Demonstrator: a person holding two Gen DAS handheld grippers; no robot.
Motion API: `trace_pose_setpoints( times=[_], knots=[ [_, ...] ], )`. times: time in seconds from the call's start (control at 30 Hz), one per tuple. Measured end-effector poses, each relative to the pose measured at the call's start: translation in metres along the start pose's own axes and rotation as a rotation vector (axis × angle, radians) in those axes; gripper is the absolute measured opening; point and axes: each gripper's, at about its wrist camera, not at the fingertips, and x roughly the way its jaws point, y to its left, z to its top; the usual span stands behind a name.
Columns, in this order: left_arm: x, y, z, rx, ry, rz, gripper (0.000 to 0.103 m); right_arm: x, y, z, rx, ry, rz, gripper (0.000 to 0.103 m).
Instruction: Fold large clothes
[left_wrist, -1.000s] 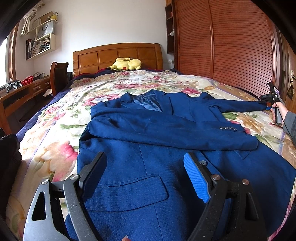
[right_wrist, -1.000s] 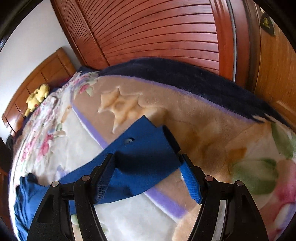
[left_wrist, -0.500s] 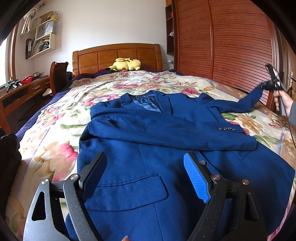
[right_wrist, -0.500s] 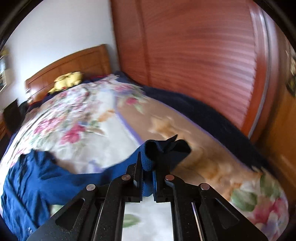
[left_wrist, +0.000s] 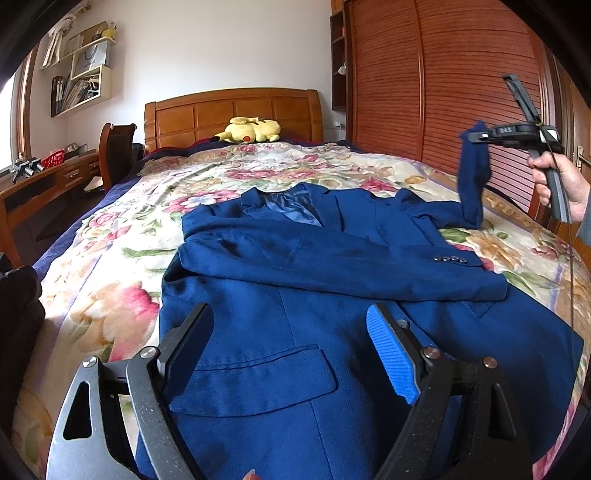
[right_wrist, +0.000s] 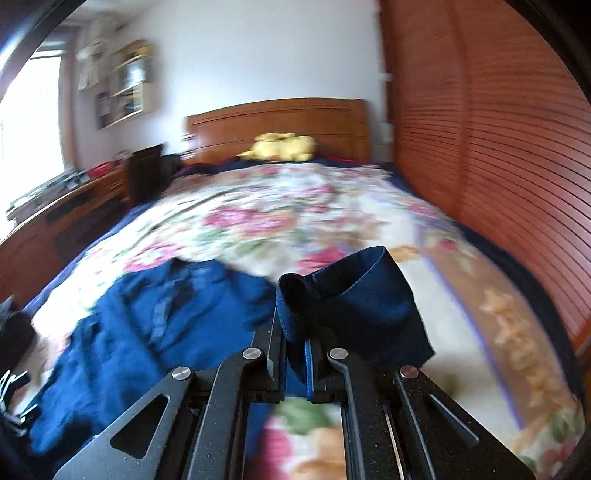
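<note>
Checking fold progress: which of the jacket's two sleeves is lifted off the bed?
The sleeve on the wardrobe side, pinched at its cuff in the right claw and hanging above the bedspread. The other sleeve, with four cuff buttons, lies folded flat across the jacket's chest.

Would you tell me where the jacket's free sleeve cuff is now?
The sleeve cuff is clamped in the right gripper, lifted above the bed's right side near the wardrobe.

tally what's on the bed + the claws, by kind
blue blazer: 1, right sleeve lifted off the quilt
yellow plush toy: 1, by the headboard
floral quilt: 1
claws: 2, left claw open above the blazer, right claw shut on the sleeve cuff
total: 5
</note>
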Motion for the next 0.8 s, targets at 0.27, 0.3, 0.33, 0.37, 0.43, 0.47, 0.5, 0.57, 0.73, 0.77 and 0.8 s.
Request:
trace_pose_setpoints(
  times=[0.27,0.3,0.33,0.37,0.43,0.47,0.5,0.57,0.73,0.77,0.8],
  knots=[
    [-0.012,0.018,0.004,-0.018,-0.015,0.014,0.085,-0.003,0.100,-0.011,-0.105,0.003,0.241,0.007],
    [-0.013,0.021,0.005,-0.020,-0.018,0.025,0.085,-0.005,0.112,-0.012,-0.114,0.000,0.272,0.007],
    [-0.014,0.024,0.006,-0.022,-0.019,0.031,0.085,-0.002,0.119,-0.011,-0.118,0.000,0.298,0.007],
    [-0.015,0.027,0.006,-0.026,-0.020,0.032,0.085,0.001,0.124,-0.009,-0.124,0.000,0.321,0.007],
    [-0.017,0.036,0.007,-0.050,-0.015,0.024,0.085,-0.002,0.137,-0.009,-0.132,0.000,0.367,0.007],
    [-0.018,0.039,0.007,-0.057,-0.016,0.027,0.085,-0.003,0.141,-0.008,-0.134,-0.001,0.390,0.007],
    [-0.020,0.043,0.008,-0.062,-0.020,0.038,0.085,-0.005,0.143,-0.009,-0.133,-0.002,0.415,0.007],
    [-0.023,0.050,0.009,-0.068,-0.025,0.050,0.085,-0.006,0.146,-0.004,-0.133,-0.005,0.461,0.007],
    [-0.026,0.062,0.009,-0.085,-0.036,0.073,0.085,0.005,0.147,-0.003,-0.158,0.005,0.542,0.007],
    [-0.027,0.063,0.008,-0.087,-0.037,0.075,0.085,0.006,0.149,-0.004,-0.164,0.011,0.551,0.007],
    [-0.027,0.065,0.009,-0.090,-0.038,0.077,0.085,0.009,0.150,-0.005,-0.170,0.019,0.558,0.007]
  ],
)
